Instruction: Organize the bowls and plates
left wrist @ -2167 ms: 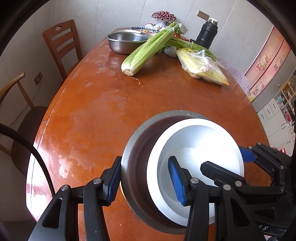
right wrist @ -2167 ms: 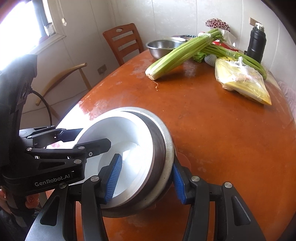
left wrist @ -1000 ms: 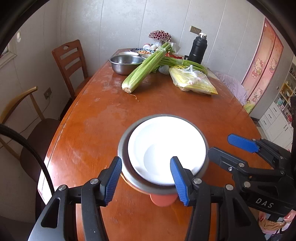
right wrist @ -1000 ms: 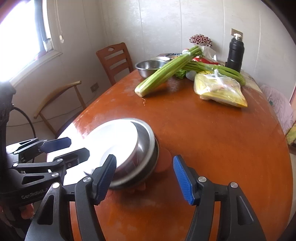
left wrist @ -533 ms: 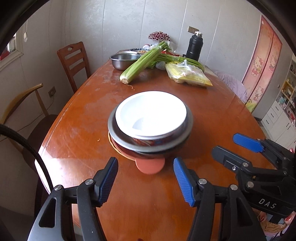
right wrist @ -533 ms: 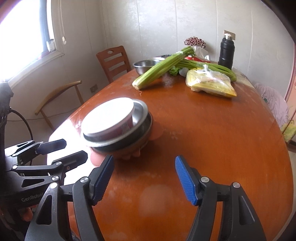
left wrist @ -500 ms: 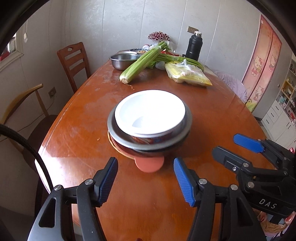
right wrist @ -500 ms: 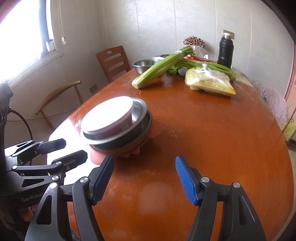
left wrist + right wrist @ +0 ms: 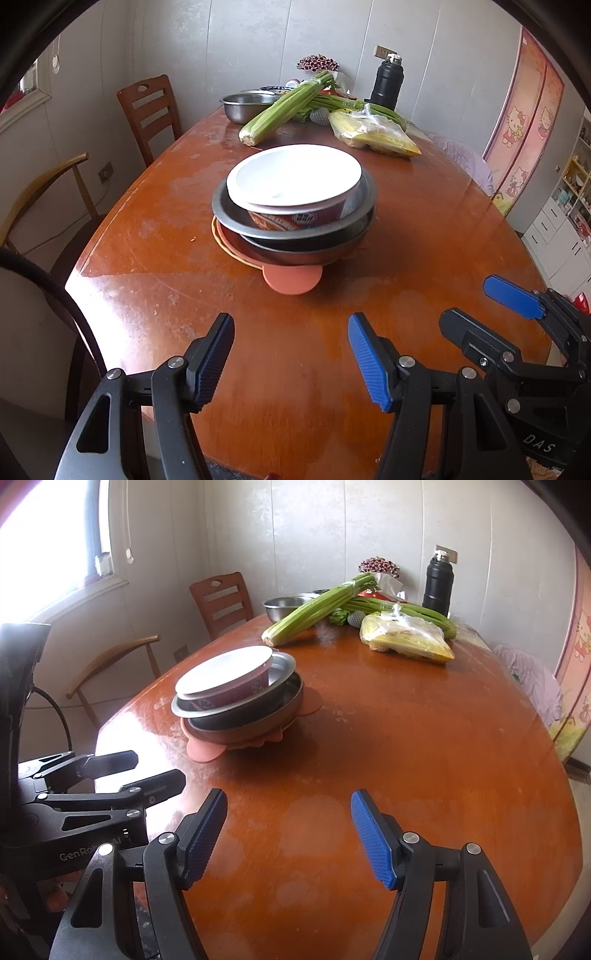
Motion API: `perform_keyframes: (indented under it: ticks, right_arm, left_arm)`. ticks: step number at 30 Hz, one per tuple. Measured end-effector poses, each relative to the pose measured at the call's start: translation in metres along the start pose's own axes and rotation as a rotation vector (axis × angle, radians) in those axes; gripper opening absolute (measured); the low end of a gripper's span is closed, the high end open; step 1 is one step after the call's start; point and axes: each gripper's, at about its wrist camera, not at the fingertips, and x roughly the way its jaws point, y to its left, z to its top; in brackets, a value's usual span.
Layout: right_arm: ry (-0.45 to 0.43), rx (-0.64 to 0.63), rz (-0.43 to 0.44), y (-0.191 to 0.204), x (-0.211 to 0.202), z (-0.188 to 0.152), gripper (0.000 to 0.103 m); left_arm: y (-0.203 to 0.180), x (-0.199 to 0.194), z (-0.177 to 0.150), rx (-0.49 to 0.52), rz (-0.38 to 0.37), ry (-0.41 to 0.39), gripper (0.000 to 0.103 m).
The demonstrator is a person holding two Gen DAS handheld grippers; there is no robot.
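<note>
White bowl (image 9: 293, 179) tops your stack mid-counter (image 9: 424, 229); its steel dishes (image 9: 295, 236) hide most of the orange mat (image 9: 292, 280). Both grippers' fingers, left (image 9: 291, 360) and right (image 9: 289, 836), are spread, empty.

White bowl (image 9: 293, 177) nested upright in stacked steel bowls (image 9: 295, 236), mid-table
</note>
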Motion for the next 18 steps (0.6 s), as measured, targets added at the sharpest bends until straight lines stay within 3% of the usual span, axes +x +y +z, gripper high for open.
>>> perform_keyframes:
  ticks: [6,18]
  right_arm:
    - [0.006,0.0,-0.011,0.006,-0.003,-0.008,0.071]
    - [0.018,0.015,-0.016,0.009,-0.005,-0.011,0.071]
  left_arm:
    - [0.003,-0.01,-0.003,-0.01,0.055,-0.043,0.064]
    - [-0.001,-0.009,-0.006,0.02,0.008,-0.029,0.064]
